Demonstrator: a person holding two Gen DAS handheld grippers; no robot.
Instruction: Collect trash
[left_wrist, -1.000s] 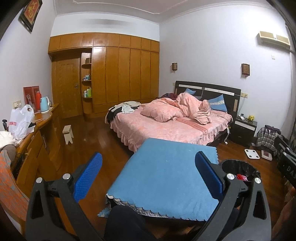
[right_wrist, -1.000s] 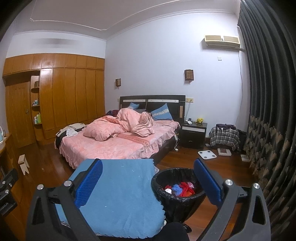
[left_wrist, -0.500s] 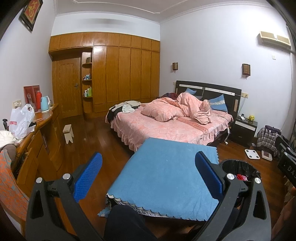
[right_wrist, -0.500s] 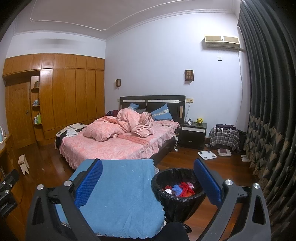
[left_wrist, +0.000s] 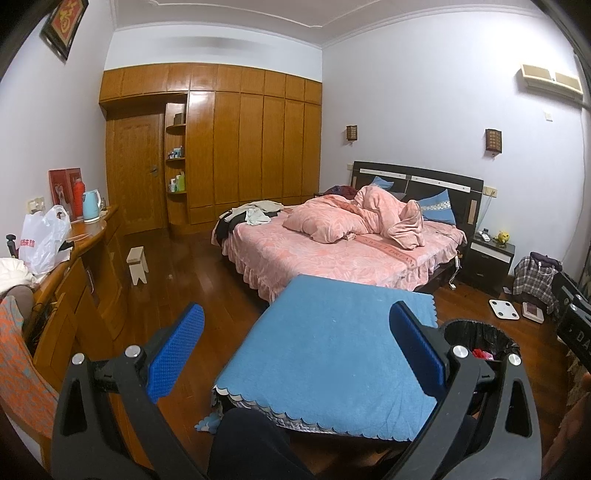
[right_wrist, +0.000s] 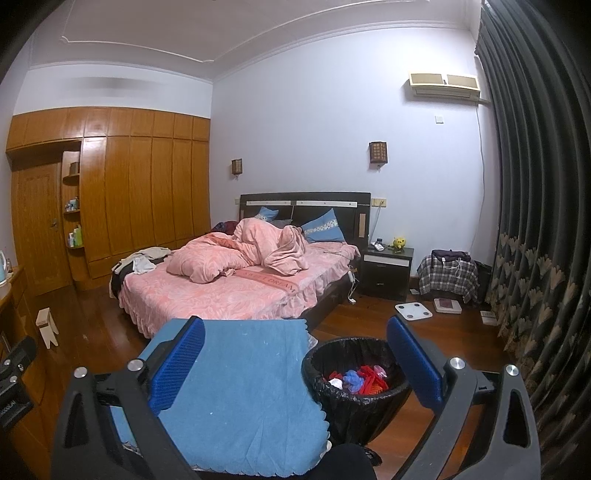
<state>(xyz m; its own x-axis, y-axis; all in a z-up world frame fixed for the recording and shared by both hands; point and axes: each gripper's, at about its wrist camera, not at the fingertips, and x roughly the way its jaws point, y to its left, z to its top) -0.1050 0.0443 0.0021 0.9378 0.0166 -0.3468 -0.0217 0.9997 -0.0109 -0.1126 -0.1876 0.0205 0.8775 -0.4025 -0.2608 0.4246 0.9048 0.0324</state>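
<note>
A black-lined trash bin (right_wrist: 354, 400) stands on the wood floor to the right of a table under a blue cloth (right_wrist: 240, 391). Red, blue and white scraps of trash (right_wrist: 356, 378) lie inside it. In the left wrist view the trash bin (left_wrist: 480, 338) shows past the table's right corner, partly hidden by a finger. My left gripper (left_wrist: 295, 354) is open and empty above the blue cloth (left_wrist: 332, 354). My right gripper (right_wrist: 295, 363) is open and empty too, held above the table's right edge and the bin.
A pink bed (left_wrist: 332, 247) fills the middle of the room, with a dark nightstand (right_wrist: 386, 273) beside it. A wooden sideboard (left_wrist: 77, 266) with a white plastic bag (left_wrist: 42, 238) runs along the left wall. A white scale (right_wrist: 413, 309) lies on the floor. Dark curtains (right_wrist: 535, 221) hang at right.
</note>
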